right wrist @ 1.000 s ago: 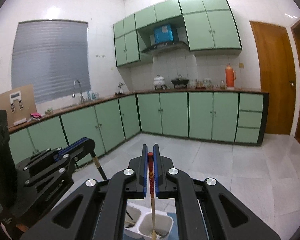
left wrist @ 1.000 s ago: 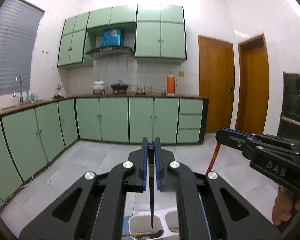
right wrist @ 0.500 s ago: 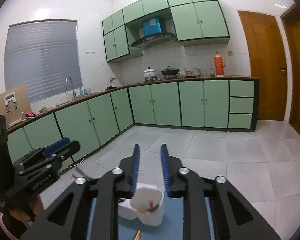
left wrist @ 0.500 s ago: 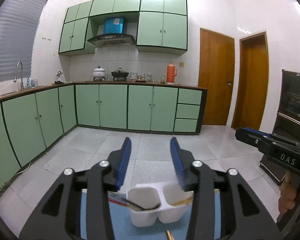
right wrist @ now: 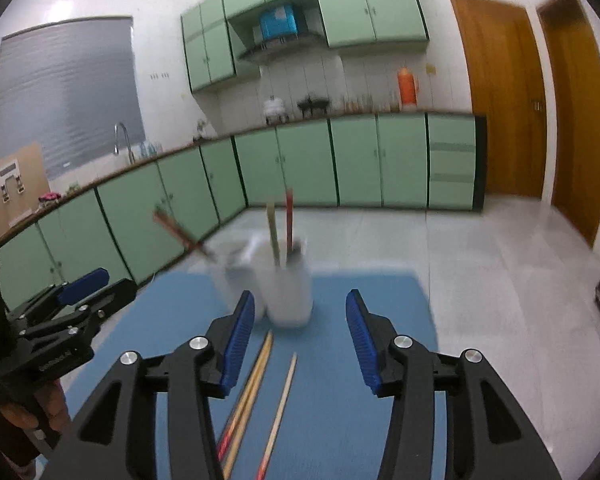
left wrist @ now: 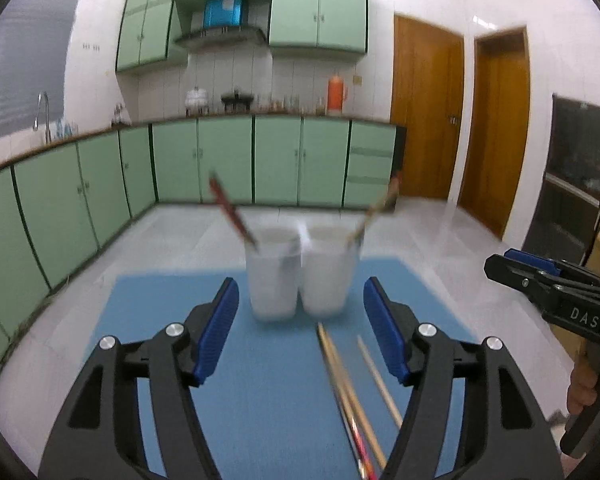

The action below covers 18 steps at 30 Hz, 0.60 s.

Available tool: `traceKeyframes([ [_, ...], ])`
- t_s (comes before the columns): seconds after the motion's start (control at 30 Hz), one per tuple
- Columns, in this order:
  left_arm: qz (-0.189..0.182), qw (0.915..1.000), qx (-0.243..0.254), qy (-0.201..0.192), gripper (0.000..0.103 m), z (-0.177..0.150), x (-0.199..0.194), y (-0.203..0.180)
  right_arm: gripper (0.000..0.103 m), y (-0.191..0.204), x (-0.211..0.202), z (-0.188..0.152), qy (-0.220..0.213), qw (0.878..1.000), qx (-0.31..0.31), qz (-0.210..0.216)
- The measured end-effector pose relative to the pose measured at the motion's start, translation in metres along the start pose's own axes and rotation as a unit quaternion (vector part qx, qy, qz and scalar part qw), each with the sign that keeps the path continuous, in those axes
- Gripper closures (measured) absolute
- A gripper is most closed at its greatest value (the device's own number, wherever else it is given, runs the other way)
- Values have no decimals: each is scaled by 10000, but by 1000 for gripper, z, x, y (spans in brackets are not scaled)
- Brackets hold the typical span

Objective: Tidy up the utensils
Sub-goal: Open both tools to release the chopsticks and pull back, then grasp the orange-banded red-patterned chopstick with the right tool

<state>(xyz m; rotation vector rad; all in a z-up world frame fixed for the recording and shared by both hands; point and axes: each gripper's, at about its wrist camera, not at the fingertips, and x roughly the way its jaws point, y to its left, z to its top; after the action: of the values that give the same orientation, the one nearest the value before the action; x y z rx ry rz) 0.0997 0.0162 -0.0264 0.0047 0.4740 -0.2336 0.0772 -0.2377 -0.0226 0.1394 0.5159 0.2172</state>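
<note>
A white two-cup holder (left wrist: 300, 280) stands on a blue mat (left wrist: 160, 320). A dark red chopstick (left wrist: 230, 212) leans out of its left cup and a pale one (left wrist: 376, 208) out of its right cup. Several loose chopsticks (left wrist: 348, 380) lie on the mat in front of it. My left gripper (left wrist: 300, 292) hangs low over the mat just short of the holder, its jaws opening with nothing between them. My right gripper (right wrist: 300, 300) is the same: jaws opening, empty, above loose chopsticks (right wrist: 256, 376) and facing the holder (right wrist: 288, 296). The picture is blurred.
Each gripper shows at the edge of the other's view: the right gripper (left wrist: 540, 276) and the left gripper (right wrist: 72, 300), each held by a hand (right wrist: 28, 412). Green kitchen cabinets (left wrist: 228, 160), a tiled floor (right wrist: 480, 260) and wooden doors (left wrist: 424, 112) lie beyond the table.
Both grippers were shut on a chopstick above the holder; they have opened and those chopsticks now stand in the cups. Both grippers have come down toward the mat and the loose chopsticks.
</note>
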Motion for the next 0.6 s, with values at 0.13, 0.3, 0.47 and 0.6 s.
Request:
traceKeyframes([
  [0.13, 5, 9990, 28, 449, 40, -33, 1, -2, 56, -2, 4, -40, 490, 9987, 127, -2],
  [0.3, 15, 9956, 148, 922, 40, -75, -4, -9, 56, 2, 2, -83, 923, 9955, 197, 50],
  [0.47, 88, 9927, 155, 1191, 40, -109, -8, -14, 59, 14, -1, -117, 1096, 9938, 190, 14],
  [0.6, 178, 9917, 205, 1259, 42, -119, -6, -15, 63, 22, 1, -128, 1157, 9930, 191, 108],
])
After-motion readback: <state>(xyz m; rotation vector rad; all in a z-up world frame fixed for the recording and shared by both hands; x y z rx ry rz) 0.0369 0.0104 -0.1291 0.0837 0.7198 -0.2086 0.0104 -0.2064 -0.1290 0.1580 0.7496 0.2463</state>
